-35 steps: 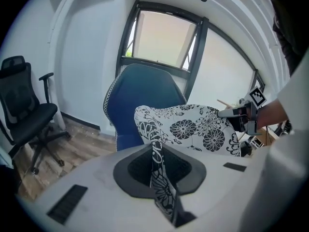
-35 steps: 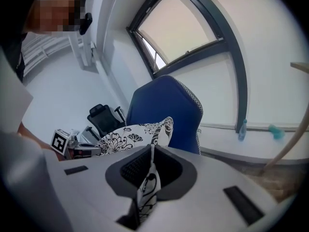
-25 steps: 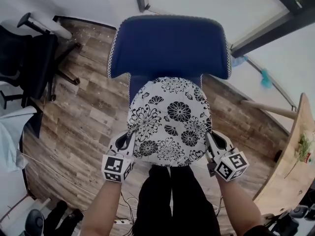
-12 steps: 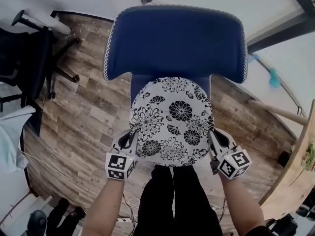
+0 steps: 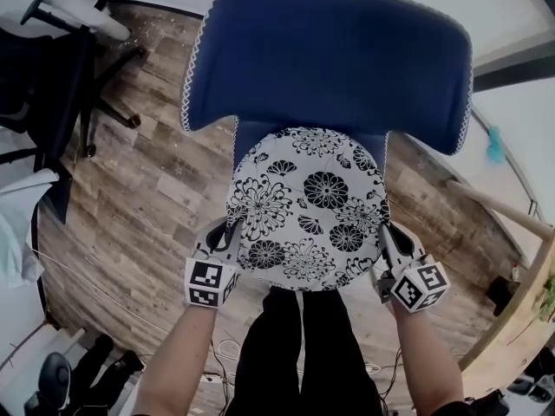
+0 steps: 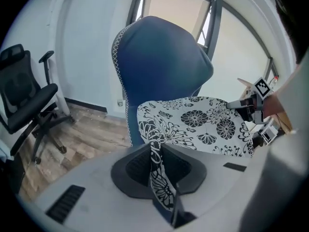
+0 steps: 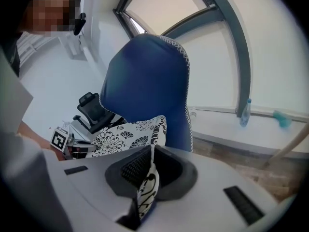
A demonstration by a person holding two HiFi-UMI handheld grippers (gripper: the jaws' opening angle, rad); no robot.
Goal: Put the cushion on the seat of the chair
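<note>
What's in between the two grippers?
The black-and-white flowered cushion, pinched at its edges by the left gripper and right gripper; the head view shows it.

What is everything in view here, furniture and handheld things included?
blue upholstered chair with white stitched trim: one, blue, centre, facing the person.
round white cushion with black flower print: one, white and black, in front of the backrest.
black office chair: one, black, left, on the floor.
wooden plank floor: one, brown, underneath.
dark-framed window: one, dark frame, behind the blue chair.
clear plastic bottle: one, clear, on the window sill.
left gripper: one, grey, shut on the cushion's left edge.
right gripper: one, grey, shut on its right edge.
person's legs: two, black trousers, bottom centre.
</note>
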